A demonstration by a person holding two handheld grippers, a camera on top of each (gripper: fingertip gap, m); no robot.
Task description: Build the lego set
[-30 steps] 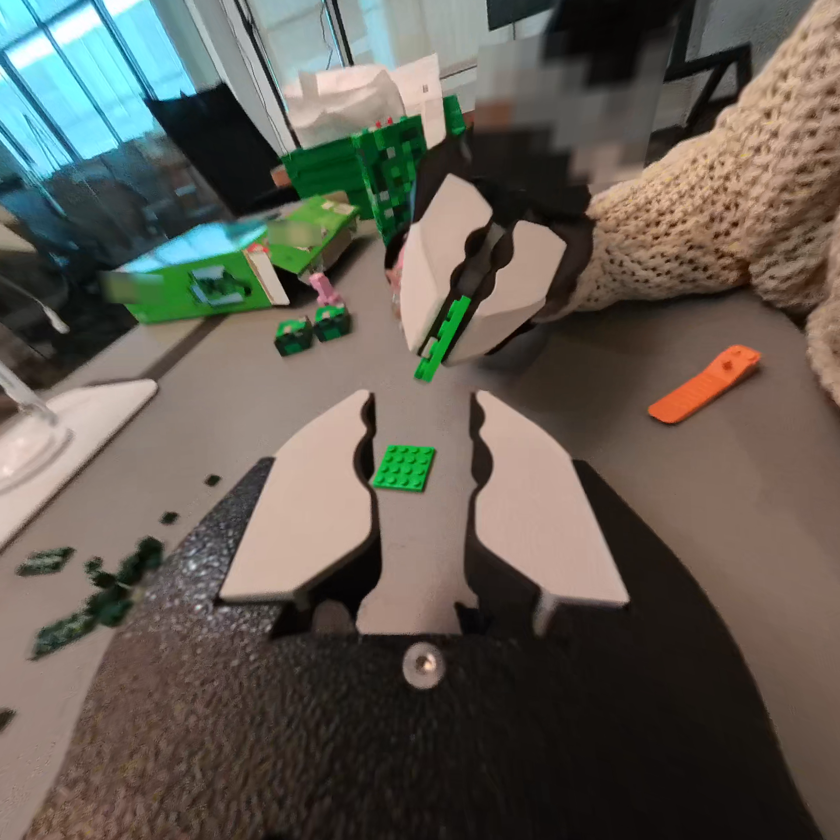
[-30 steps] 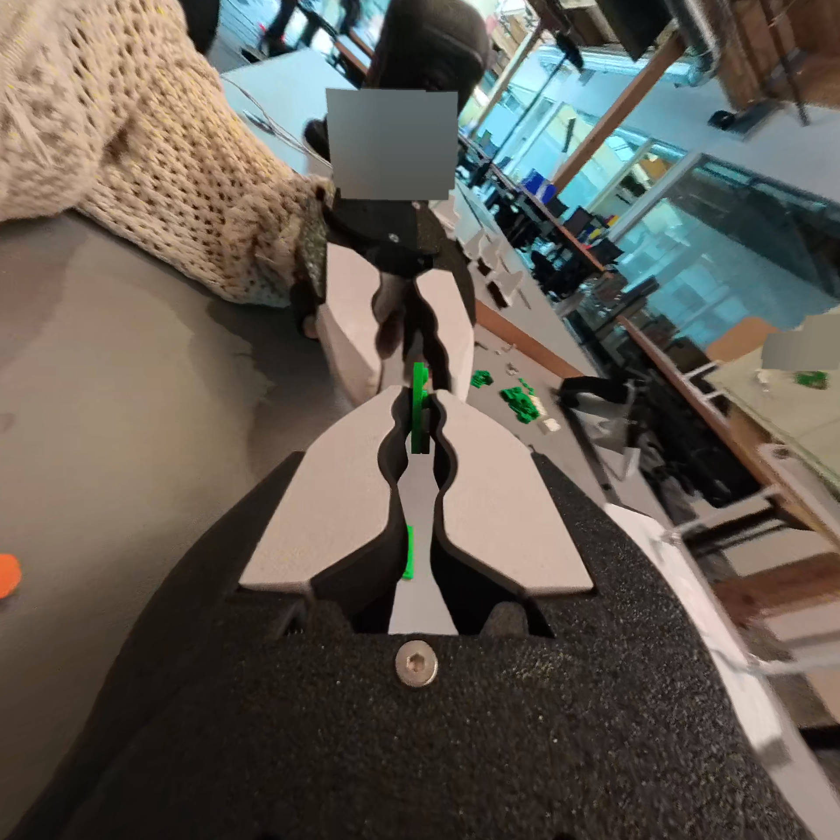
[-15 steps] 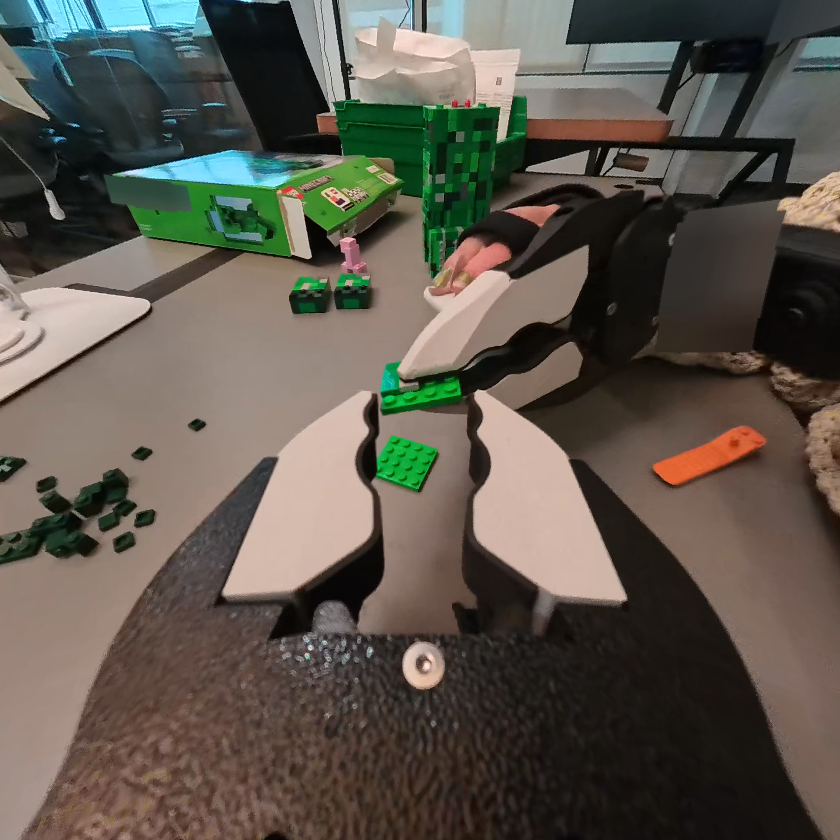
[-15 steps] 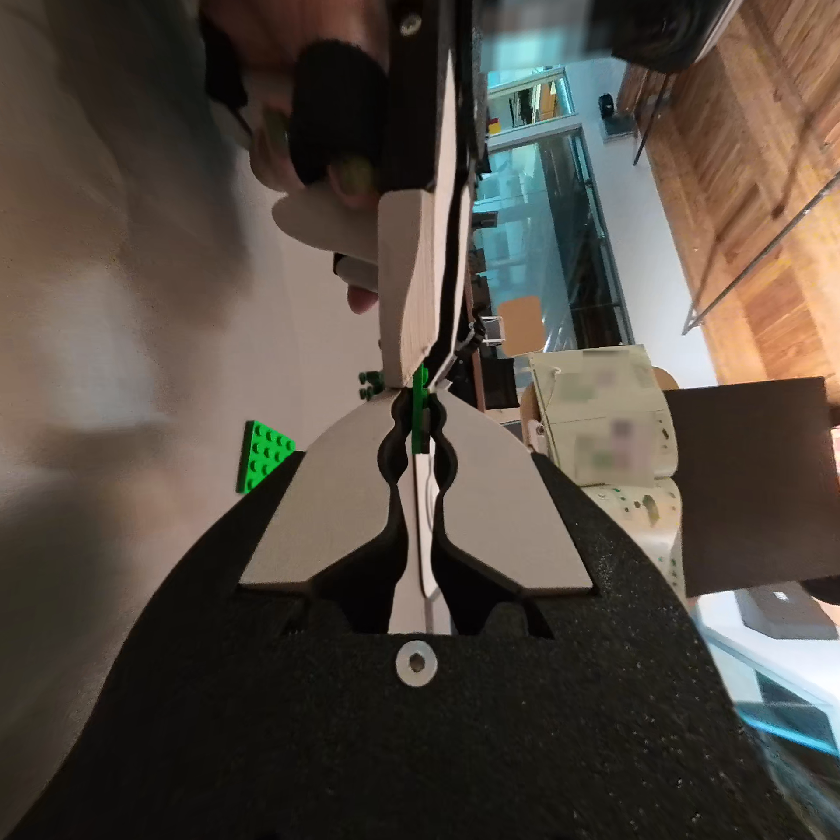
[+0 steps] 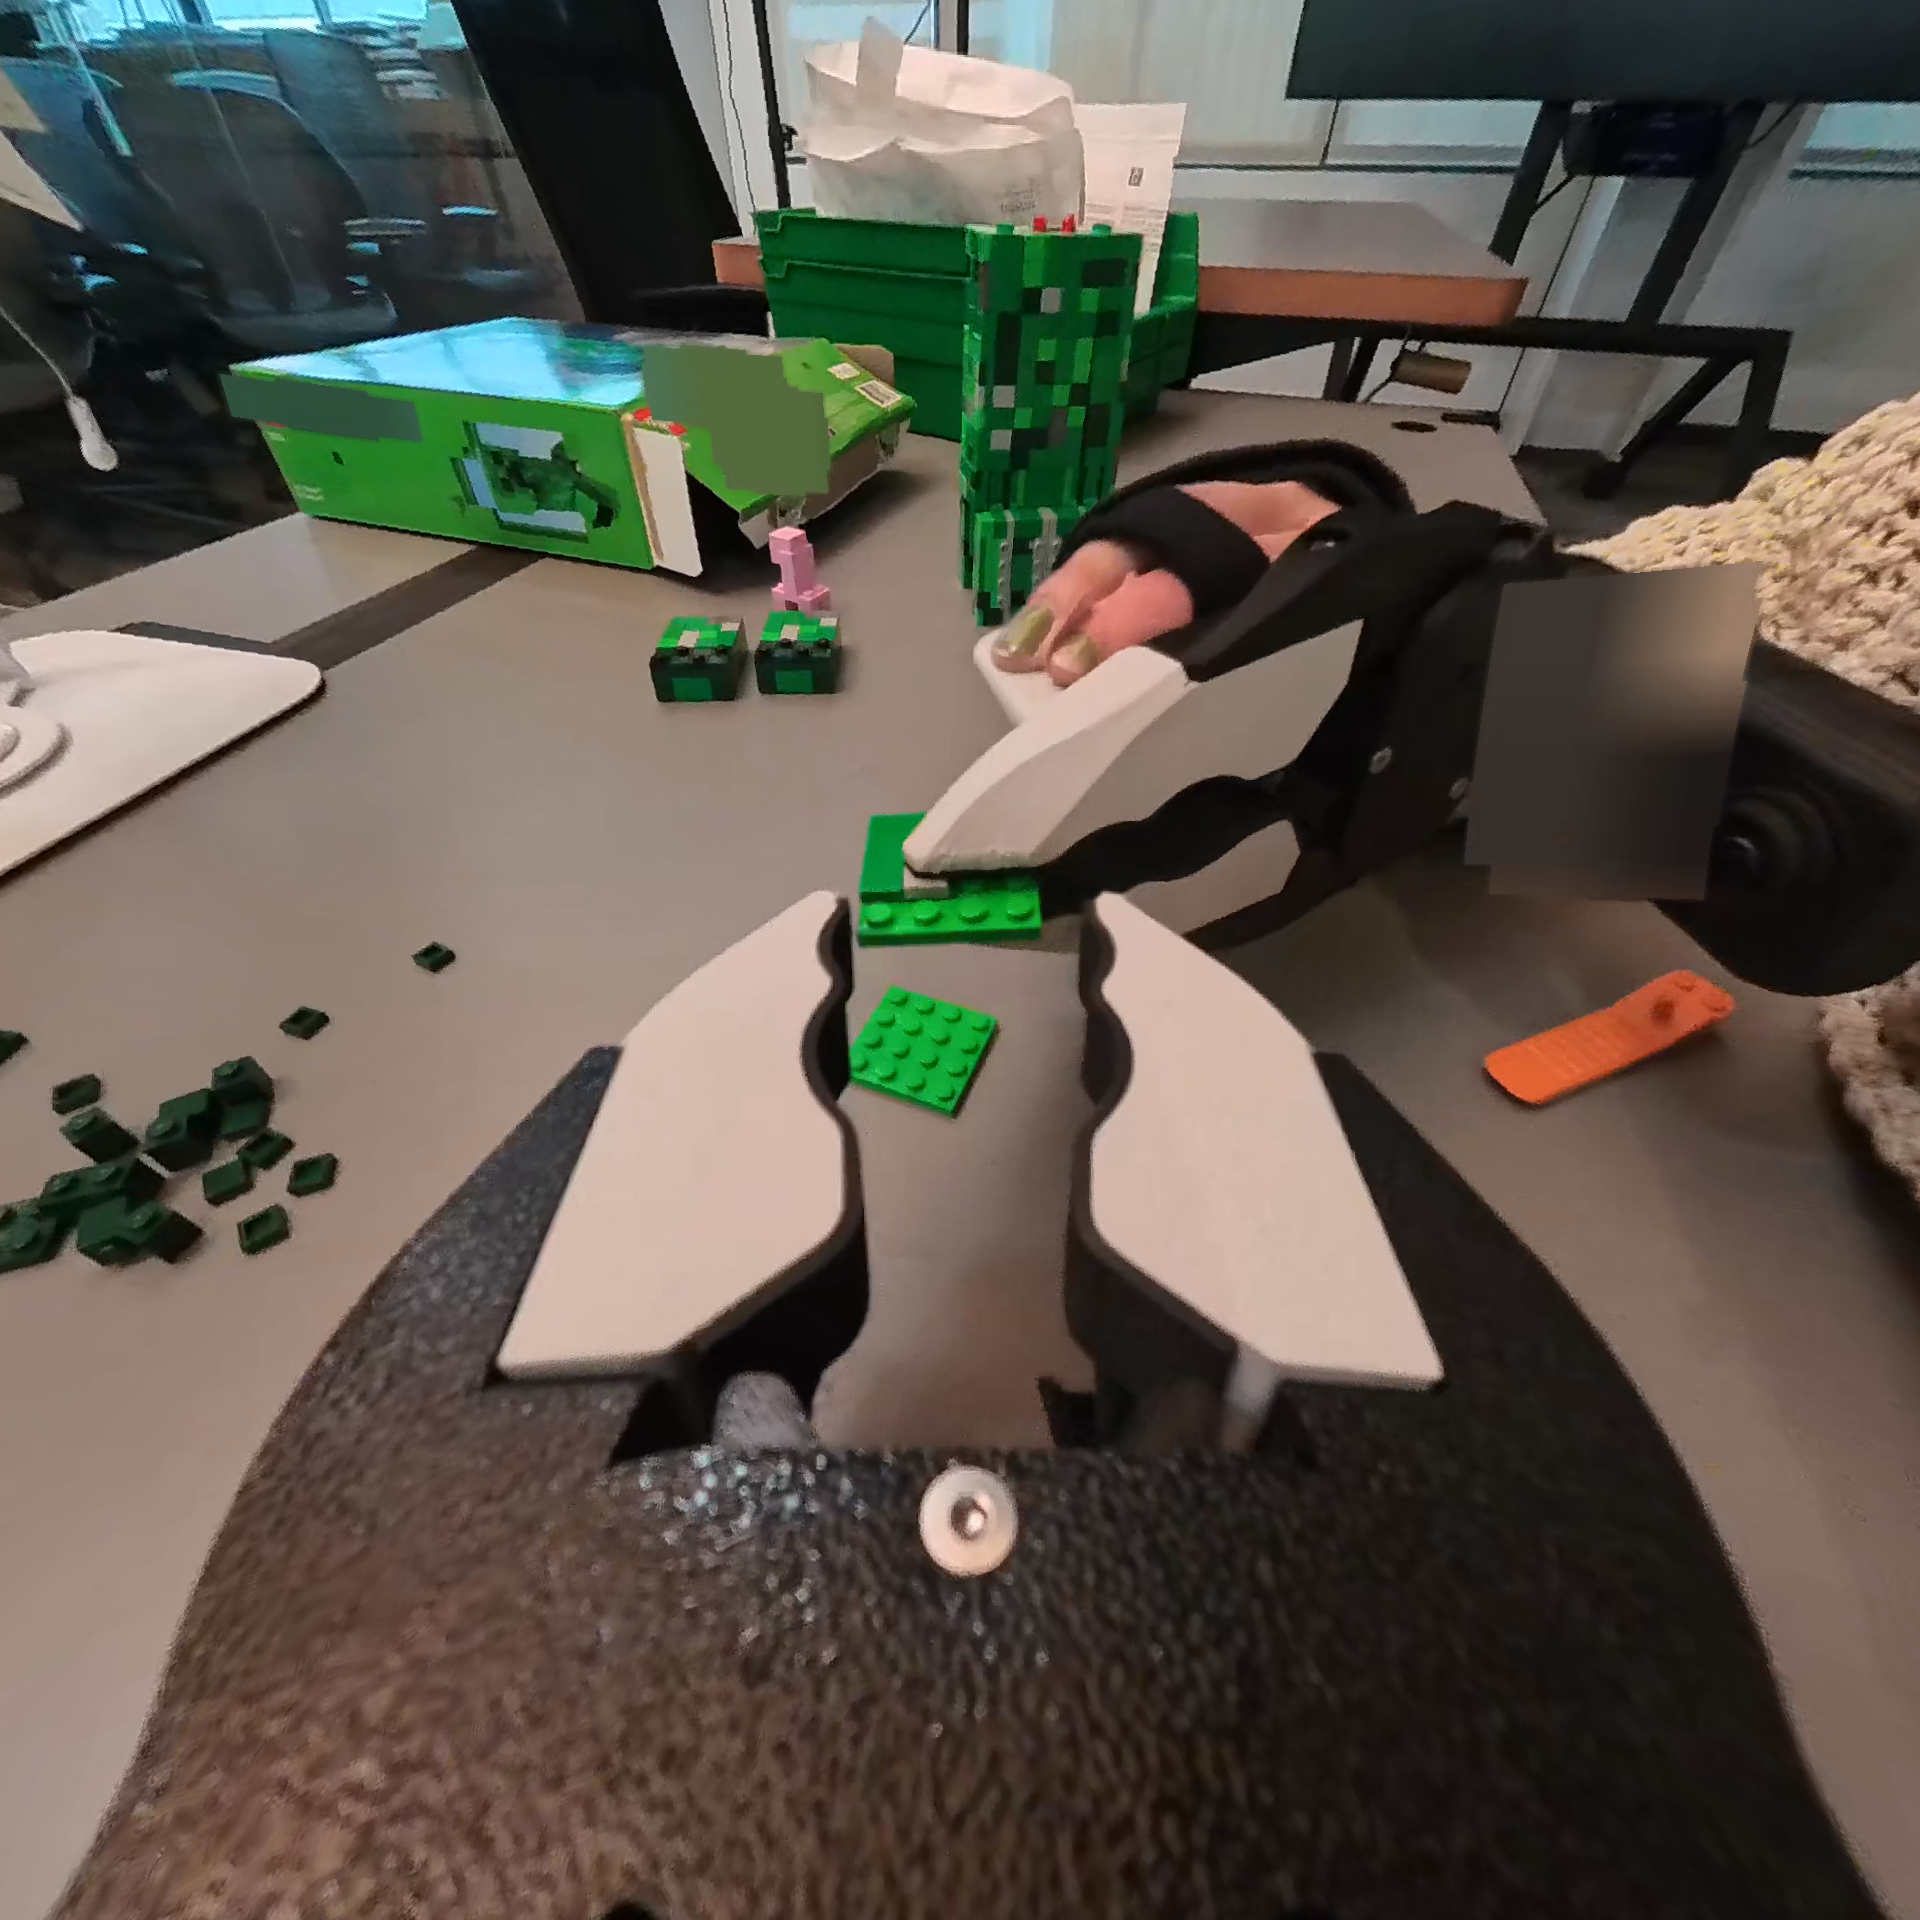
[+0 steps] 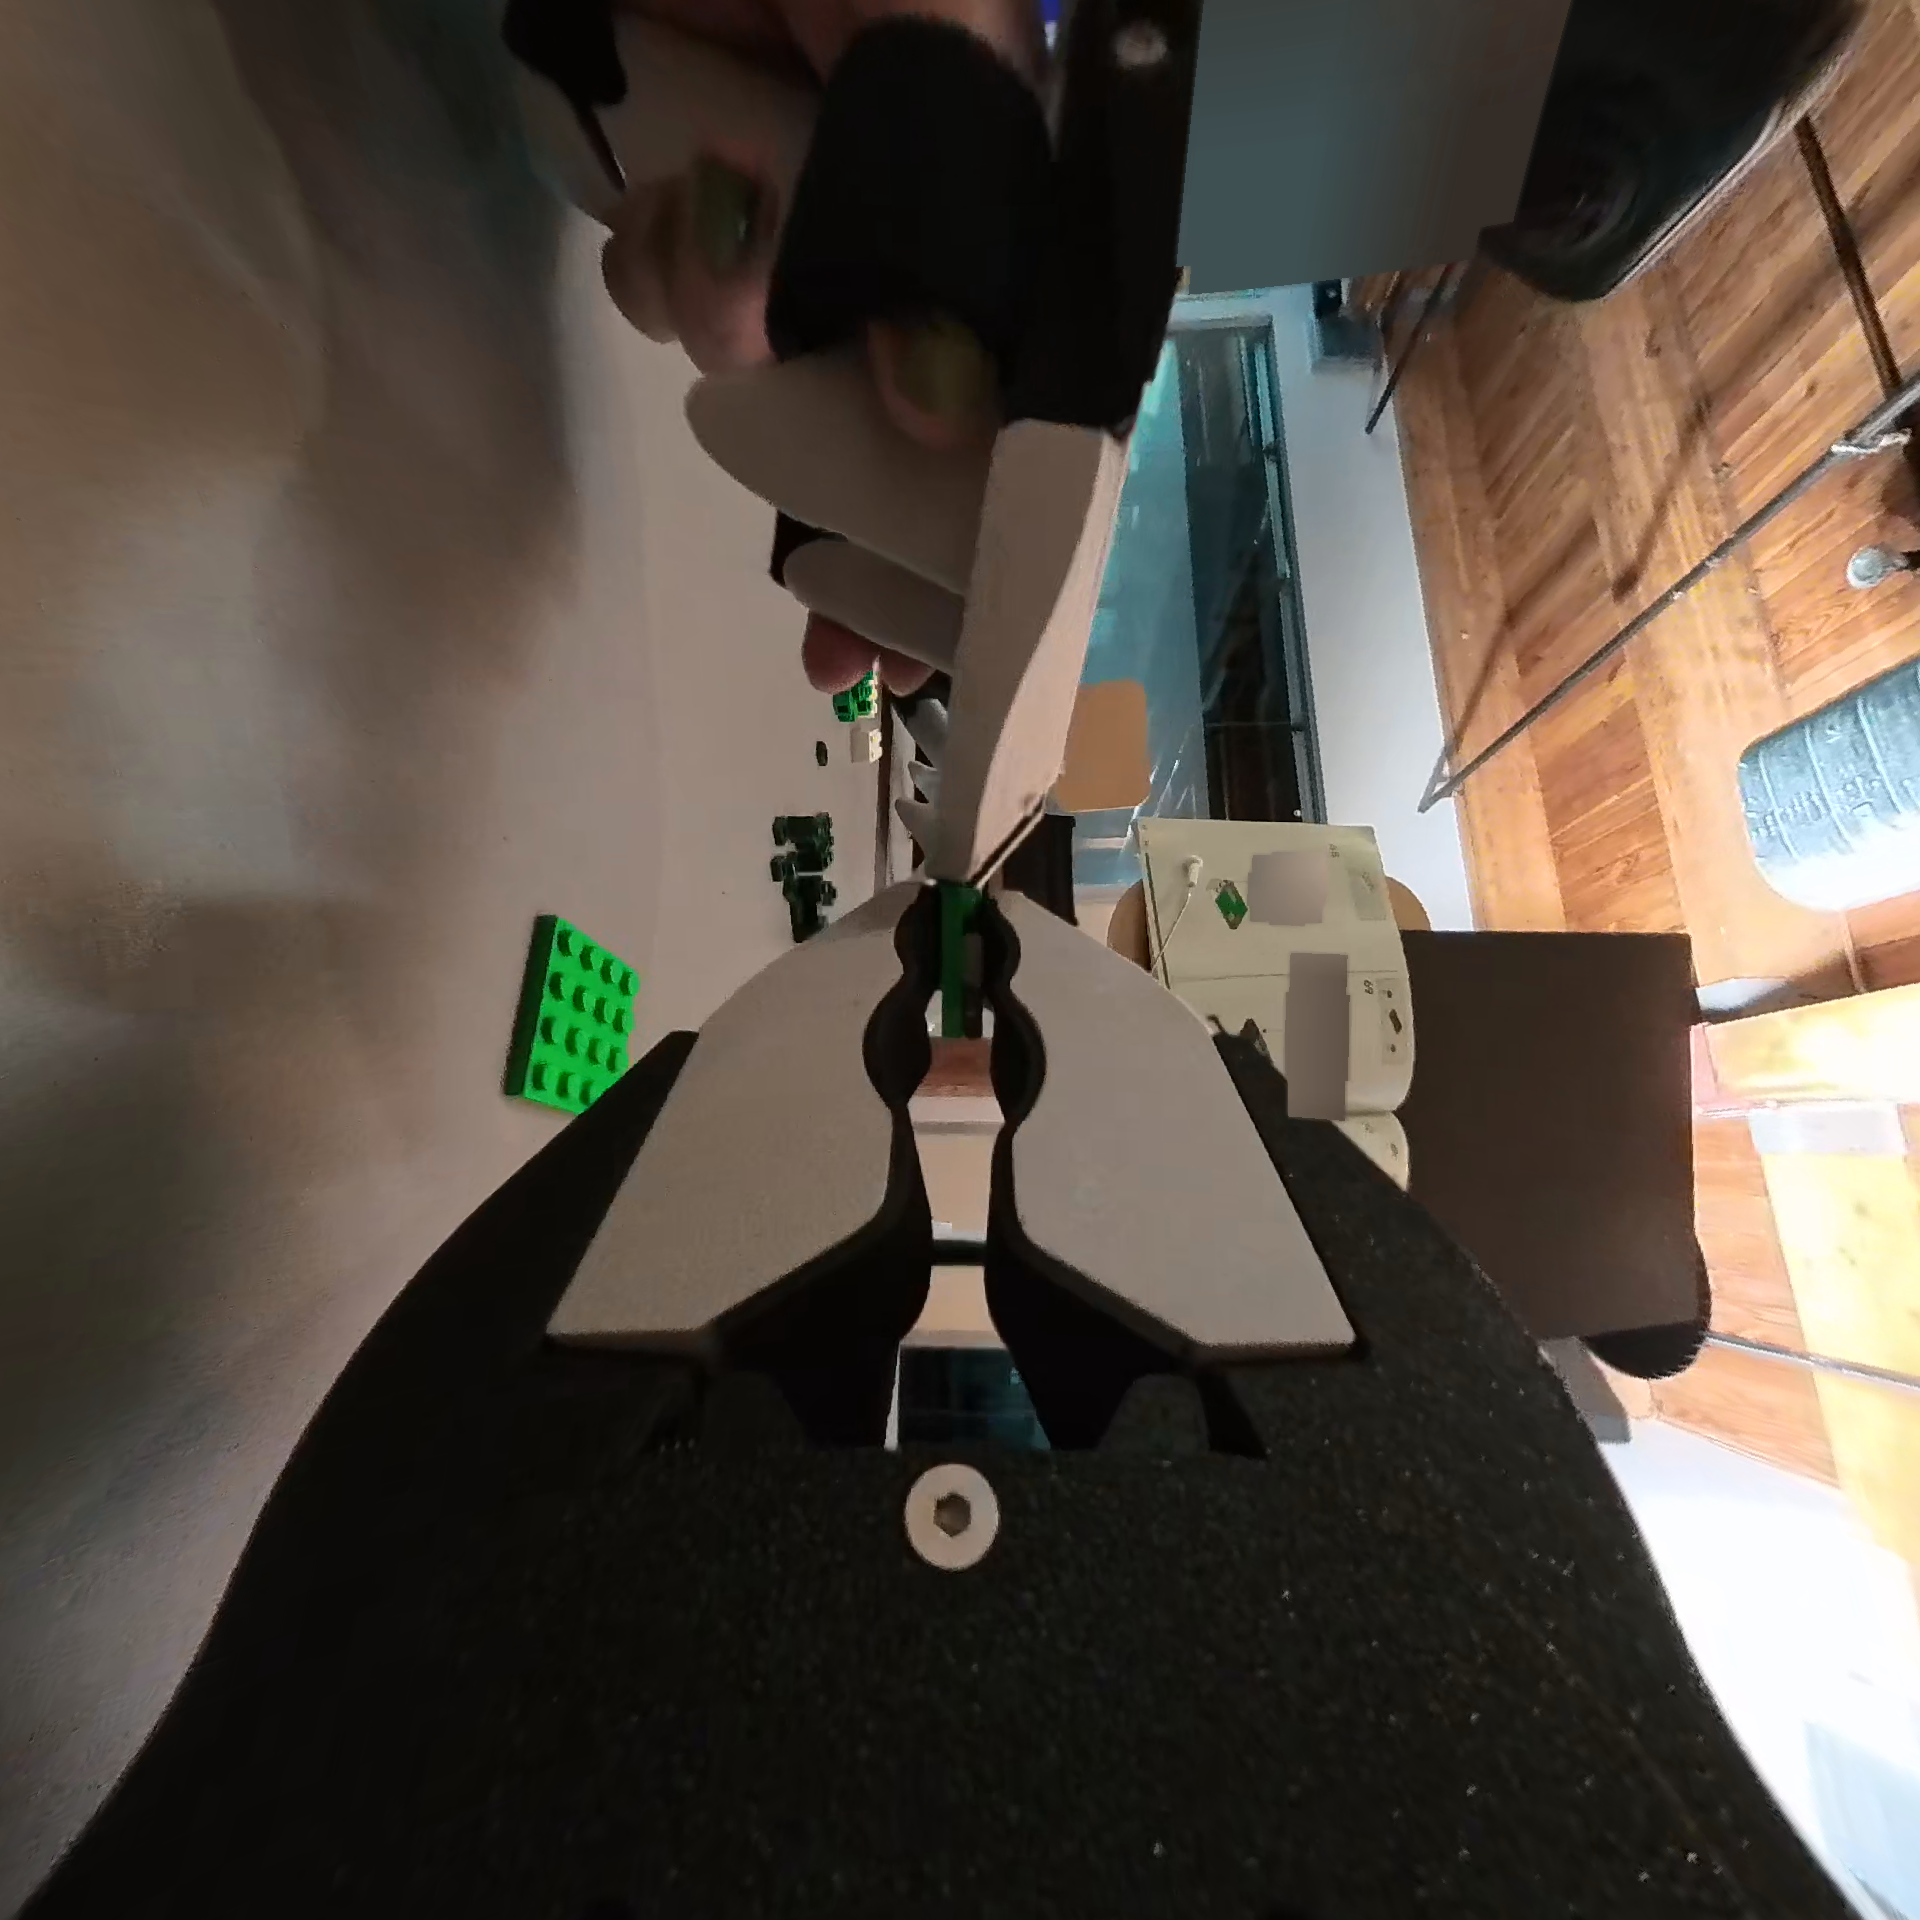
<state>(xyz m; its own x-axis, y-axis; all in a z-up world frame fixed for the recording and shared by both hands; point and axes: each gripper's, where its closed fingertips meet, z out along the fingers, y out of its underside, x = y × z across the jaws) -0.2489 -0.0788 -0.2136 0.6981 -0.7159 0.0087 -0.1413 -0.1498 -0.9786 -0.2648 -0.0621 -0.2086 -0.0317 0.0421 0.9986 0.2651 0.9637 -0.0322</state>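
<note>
My left gripper (image 5: 966, 920) is open and empty, low over the grey table (image 5: 520, 831). A bright green 4x4 plate (image 5: 923, 1049) lies flat on the table between its fingers. My right gripper (image 5: 925, 868) comes in from the right, turned on its side. It is shut on a flat green plate piece (image 5: 951, 909) with a darker green plate on top, held just beyond the left fingertips. In the right wrist view my right gripper (image 6: 951, 904) pinches that piece (image 6: 956, 966) edge-on. The 4x4 plate (image 6: 571, 1008) shows to its left and a left finger (image 6: 1023, 675) shows above.
A tall green pixel-pattern tower (image 5: 1049, 395), an open green box (image 5: 468, 436), two small dark green blocks (image 5: 743, 660) and a pink figure (image 5: 795, 566) stand behind. Loose dark green pieces (image 5: 135, 1164) lie left. An orange separator tool (image 5: 1605, 1049) lies right. A booklet (image 6: 1278, 966) stands beyond. Less than 4 cm separates the two grippers' tips.
The right gripper has turned its green piece from upright to flat and brought it down to the left fingertips. The left gripper stays open over the 4x4 plate.
</note>
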